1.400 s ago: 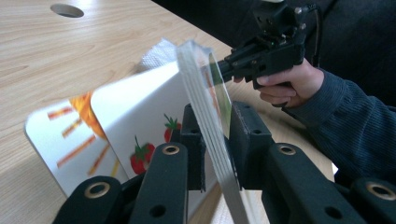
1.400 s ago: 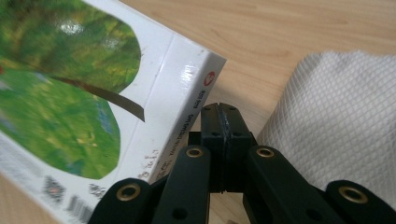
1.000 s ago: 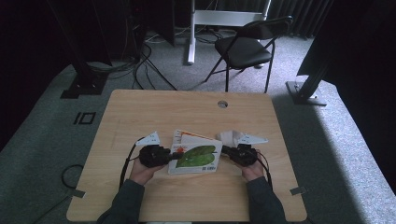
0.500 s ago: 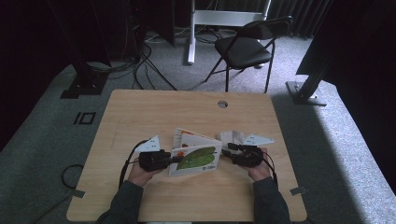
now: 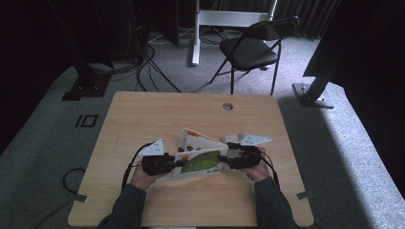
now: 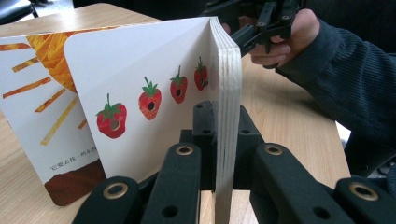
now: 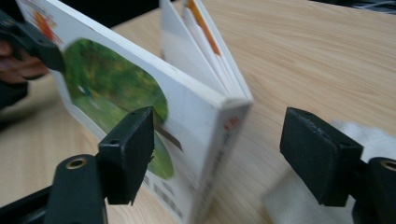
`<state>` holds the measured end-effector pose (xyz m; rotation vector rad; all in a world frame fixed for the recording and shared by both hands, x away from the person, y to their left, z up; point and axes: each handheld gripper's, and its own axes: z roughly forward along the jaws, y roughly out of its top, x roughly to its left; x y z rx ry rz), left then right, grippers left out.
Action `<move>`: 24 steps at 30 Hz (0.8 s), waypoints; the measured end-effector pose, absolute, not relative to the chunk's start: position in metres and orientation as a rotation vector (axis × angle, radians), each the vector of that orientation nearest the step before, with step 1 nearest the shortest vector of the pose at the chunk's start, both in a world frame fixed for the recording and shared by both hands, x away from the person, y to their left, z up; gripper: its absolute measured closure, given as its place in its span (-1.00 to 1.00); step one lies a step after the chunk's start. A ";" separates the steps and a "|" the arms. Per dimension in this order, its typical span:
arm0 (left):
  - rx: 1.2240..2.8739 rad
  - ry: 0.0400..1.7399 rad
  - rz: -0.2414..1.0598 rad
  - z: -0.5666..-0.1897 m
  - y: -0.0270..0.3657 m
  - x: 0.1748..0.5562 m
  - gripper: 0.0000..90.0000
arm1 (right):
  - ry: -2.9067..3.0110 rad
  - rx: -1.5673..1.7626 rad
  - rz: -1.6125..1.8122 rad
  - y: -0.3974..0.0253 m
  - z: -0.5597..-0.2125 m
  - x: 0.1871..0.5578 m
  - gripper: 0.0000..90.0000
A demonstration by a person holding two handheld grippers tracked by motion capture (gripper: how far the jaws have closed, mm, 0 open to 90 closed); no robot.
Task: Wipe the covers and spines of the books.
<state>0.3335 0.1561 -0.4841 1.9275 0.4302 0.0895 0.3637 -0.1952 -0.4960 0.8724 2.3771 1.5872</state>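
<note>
A thick board book [image 5: 200, 162] with a green leaf on its white cover stands on its edge at the middle of the wooden table [image 5: 143, 114], its pages fanned apart. My left gripper [image 5: 175, 163] is shut on the book's left edge. In the left gripper view the jaws [image 6: 223, 135] clamp a stack of pages beside a strawberry page [image 6: 149, 100]. My right gripper [image 5: 226, 160] is at the book's spine end. In the right gripper view it [image 7: 219, 154] stands open, its pads either side of the spine [image 7: 219, 154] with a gap on the right.
A white cloth [image 7: 299, 200] lies on the table just right of the book. The table has a cable hole [image 5: 228, 106] at its far edge. A black folding chair [image 5: 250, 47] and stand bases stand on the carpet beyond.
The book has risen from lying almost flat to standing on its edge, and its pages have fanned open. Both grippers stayed at its two ends.
</note>
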 end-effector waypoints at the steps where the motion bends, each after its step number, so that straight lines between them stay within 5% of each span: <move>1: 1.932 0.436 0.096 -0.484 0.155 0.334 0.86 | 2.383 0.848 1.616 -0.194 -0.497 0.364 -0.30; 11: 1.988 0.549 0.196 -0.491 0.152 0.339 0.59 | 2.364 0.736 1.619 -0.193 -0.495 0.355 0.19; 24: 1.954 0.653 0.185 -0.501 0.156 0.345 0.24 | 2.378 0.616 1.573 -0.190 -0.492 0.344 0.38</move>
